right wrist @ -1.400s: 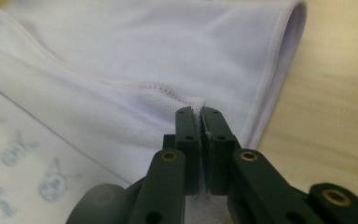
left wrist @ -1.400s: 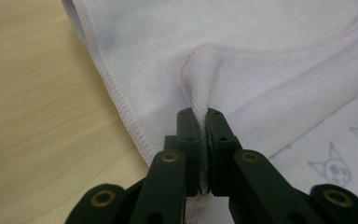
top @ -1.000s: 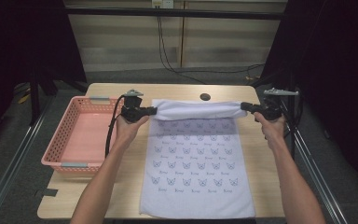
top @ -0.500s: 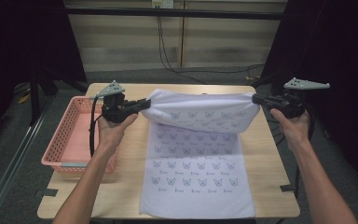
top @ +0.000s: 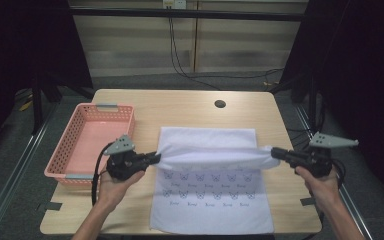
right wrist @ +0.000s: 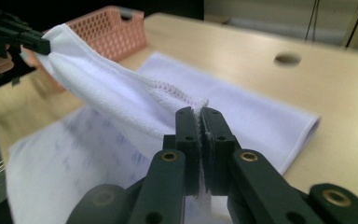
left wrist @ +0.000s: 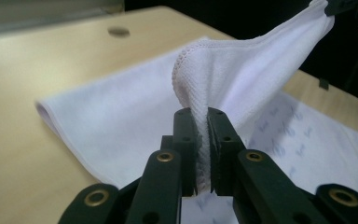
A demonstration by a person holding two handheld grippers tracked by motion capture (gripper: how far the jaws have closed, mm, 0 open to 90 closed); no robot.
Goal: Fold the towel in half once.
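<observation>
- The table (top: 130, 100) is carrying everything; its far half is lying bare wood, with a round hole (top: 220, 104) near the far edge.
- The towel (top: 215, 215) is lying over the near middle of the table, its printed side up and its near hem reaching the near edge. Its far part is being doubled back toward the person: the fold is resting toward mid-table, and the free hem is hanging above the print, stretched between the grippers. This looks like a fold in half, held taut so the layer comes down flat.
- The basket (top: 75, 140) is sitting along the left edge, apart from the towel, perhaps waiting for the folded cloth.
- The left gripper (top: 152, 158) is pointing right from a hand near the basket's near corner, forearm coming in from the near edge. Its jaws are pinching the hem's left corner, with cloth bunching up between them.
- The right gripper (top: 276, 152) is pointing left from a hand by the right edge. Its jaws are clamping the hem's other corner.
</observation>
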